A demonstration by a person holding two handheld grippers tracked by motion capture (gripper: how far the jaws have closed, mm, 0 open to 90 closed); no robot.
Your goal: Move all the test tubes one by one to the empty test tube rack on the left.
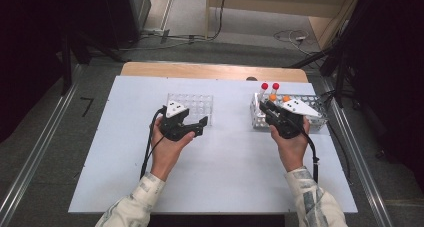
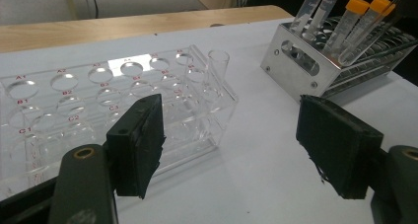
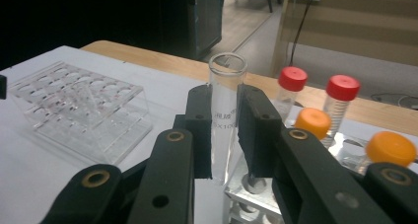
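I see right hand-held gripper [image 3: 224, 130] clamped on glass tube [image 3: 226, 110], upright, mouth at 12 o'clock; left hand-held gripper [image 2: 231, 145] wide open, empty.

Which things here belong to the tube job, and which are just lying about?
In the job:
right claw, shut on the glass tube
metal rack
clear rack

Lying about:
red-capped tubes
orange-capped tubes
left claw, open, idle
floor cables

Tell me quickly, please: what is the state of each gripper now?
Left gripper: open, nothing between its jaws, near the clear plastic rack.
Right gripper: closed on an open glass test tube, above the metal rack.
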